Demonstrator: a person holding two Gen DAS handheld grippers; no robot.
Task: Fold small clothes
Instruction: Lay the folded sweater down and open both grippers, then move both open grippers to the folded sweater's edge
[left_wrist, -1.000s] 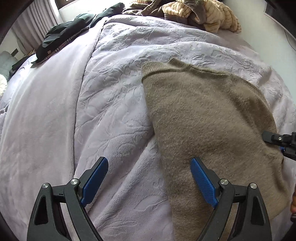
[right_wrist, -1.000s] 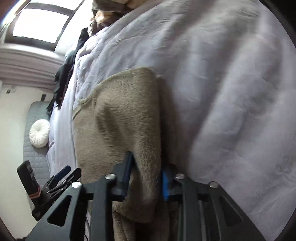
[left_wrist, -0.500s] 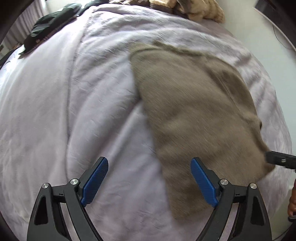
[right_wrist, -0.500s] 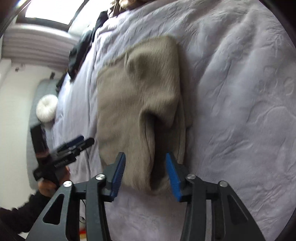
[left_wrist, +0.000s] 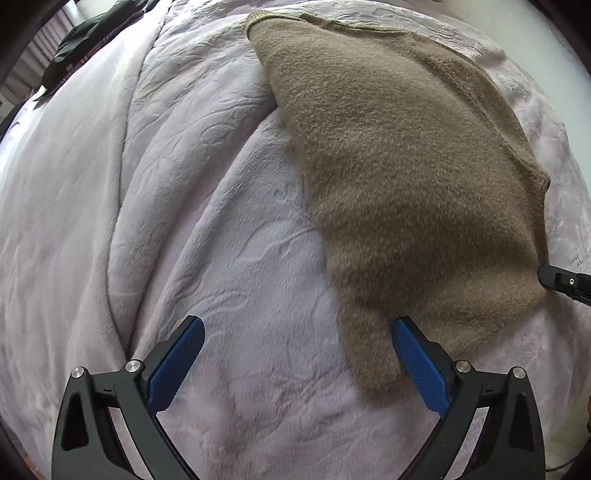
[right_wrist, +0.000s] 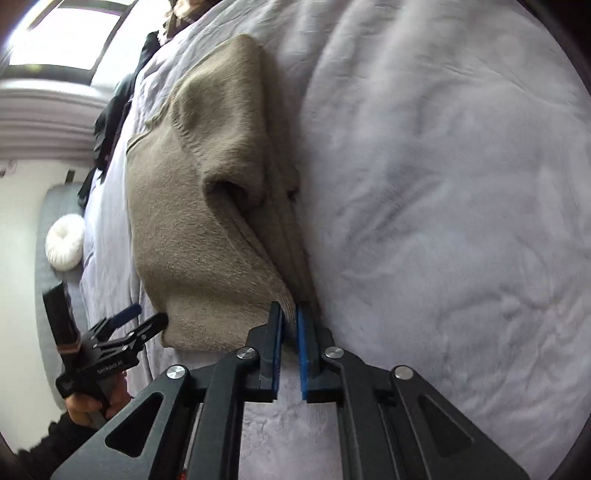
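Fuzzy tan knitted sweater (left_wrist: 399, 177) spread flat on the pale lilac embossed bed blanket (left_wrist: 192, 229), right tongs (right_wrist: 290, 317) just clenched onto its ribbed hem edge, left tongs (left_wrist: 295, 347) just widened and released, straddling its near corner without touching.

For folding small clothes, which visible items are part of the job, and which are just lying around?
In the job:
brown knit sweater
right gripper, shut on its hem
left gripper, open

Lying about:
dark clothes
white round cushion
lilac blanket
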